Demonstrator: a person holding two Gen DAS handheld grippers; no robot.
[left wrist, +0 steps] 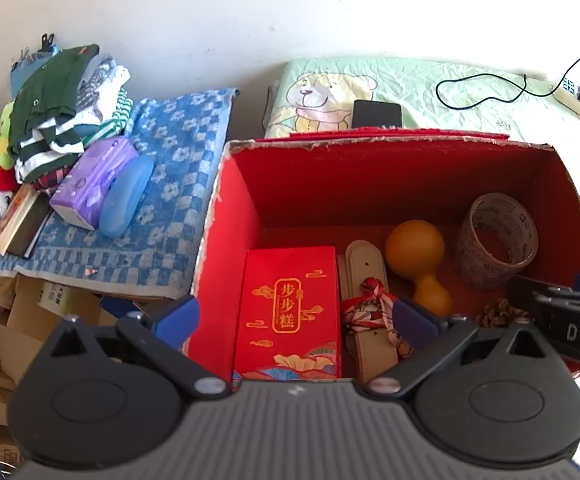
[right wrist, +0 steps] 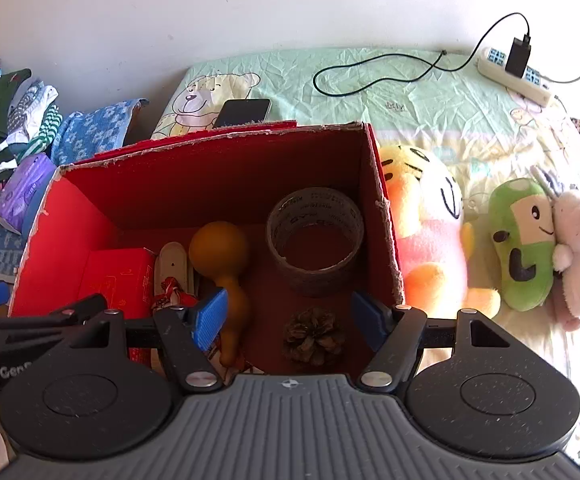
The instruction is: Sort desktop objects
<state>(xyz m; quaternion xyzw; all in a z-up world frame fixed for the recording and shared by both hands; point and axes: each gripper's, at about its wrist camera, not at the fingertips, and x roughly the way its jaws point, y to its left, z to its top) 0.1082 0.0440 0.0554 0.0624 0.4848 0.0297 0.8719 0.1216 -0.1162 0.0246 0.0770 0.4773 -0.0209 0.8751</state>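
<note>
Blue-padded, our left gripper (left wrist: 296, 316) has its jaws spread wide, empty above the red cardboard box (left wrist: 229, 216); our right gripper (right wrist: 290, 314) is likewise released over a brown pine cone (right wrist: 316, 336).

bed (right wrist: 430, 92), green sheet: red box (right wrist: 225, 152), phone (right wrist: 243, 111), power strip (right wrist: 514, 76), plush toys (right wrist: 522, 240).

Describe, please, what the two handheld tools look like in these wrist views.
Both tools, left tool and right tool, share one build: black linkage arms with silver pivot screws, round black discs, a ribbed grey body and blue ribbed pads. White lettering marks the side of each casing.
</note>
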